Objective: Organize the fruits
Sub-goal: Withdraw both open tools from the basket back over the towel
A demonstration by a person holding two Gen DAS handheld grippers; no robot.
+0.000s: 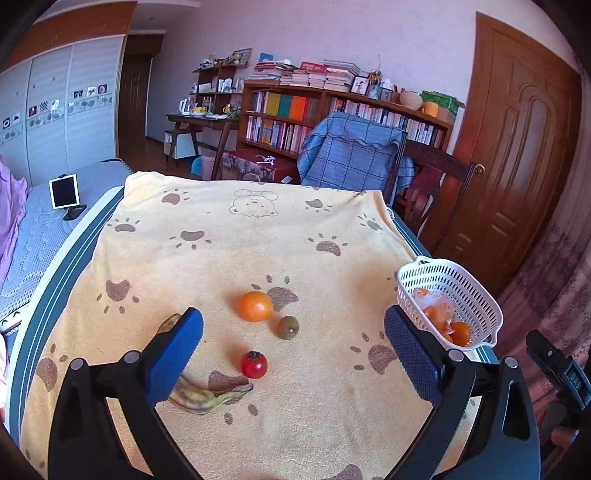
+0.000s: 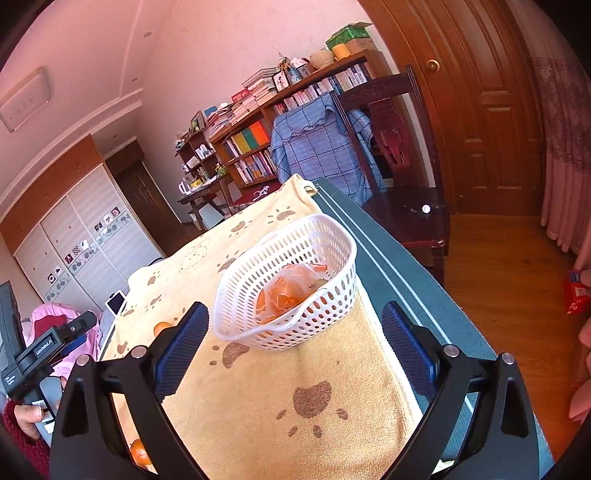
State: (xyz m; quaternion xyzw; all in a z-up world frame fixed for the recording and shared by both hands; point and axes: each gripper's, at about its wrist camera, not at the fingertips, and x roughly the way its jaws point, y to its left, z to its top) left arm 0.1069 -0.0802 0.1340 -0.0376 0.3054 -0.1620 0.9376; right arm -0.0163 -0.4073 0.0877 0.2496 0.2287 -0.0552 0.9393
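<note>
Left gripper (image 1: 293, 350) and right gripper (image 2: 295, 343): jaws wide, empty. Pickup pending; next, close on centre-frame tomato (image 1: 253, 364) for basket (image 1: 476, 291).

The left gripper's body (image 2: 55, 345), seen from the right wrist view, carries a white label reading "GenRobot.AI". Smaller print lower on its handle is too small to read.

pink walls (image 1: 369, 33), wooden door (image 1: 517, 147) at right, wood floor (image 2: 509, 295). long low bookcase (image 1: 295, 118) full of books, more stacked on top. chair (image 1: 354, 155) draped in blue checked cloth, dark wooden chair (image 2: 399, 147) beside it. white wardrobe (image 1: 55, 110) left, patterned curtain (image 2: 565, 129) far right
</note>
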